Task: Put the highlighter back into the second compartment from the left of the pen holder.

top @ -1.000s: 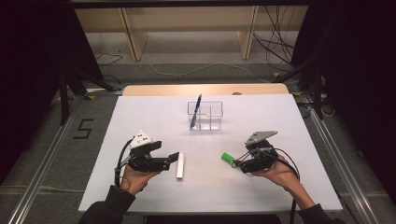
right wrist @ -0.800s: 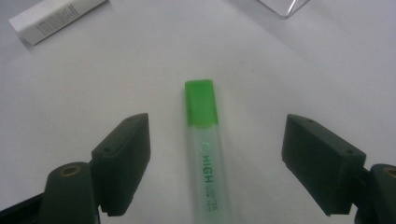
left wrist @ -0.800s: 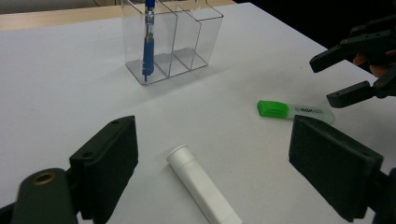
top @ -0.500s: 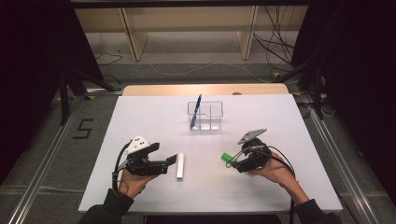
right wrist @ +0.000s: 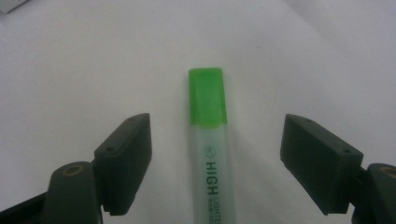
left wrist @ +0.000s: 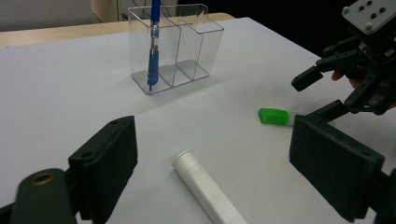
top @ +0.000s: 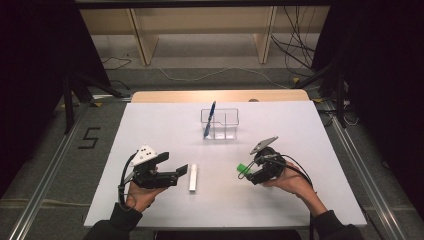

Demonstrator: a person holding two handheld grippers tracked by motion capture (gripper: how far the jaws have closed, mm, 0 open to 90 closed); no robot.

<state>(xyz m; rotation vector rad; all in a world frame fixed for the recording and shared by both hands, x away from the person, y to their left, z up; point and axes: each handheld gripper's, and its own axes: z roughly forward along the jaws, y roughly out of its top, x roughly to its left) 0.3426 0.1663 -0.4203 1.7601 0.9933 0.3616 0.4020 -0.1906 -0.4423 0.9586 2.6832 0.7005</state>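
Green highlighter [right wrist: 208, 140] lies flat between the right gripper's [right wrist: 215, 158] wide-open jaws, untouched

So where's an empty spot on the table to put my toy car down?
The white table is bare left of the clear organizer, and also right of it. The near middle is crowded: the white tube, the green highlighter, the left gripper and the right gripper.
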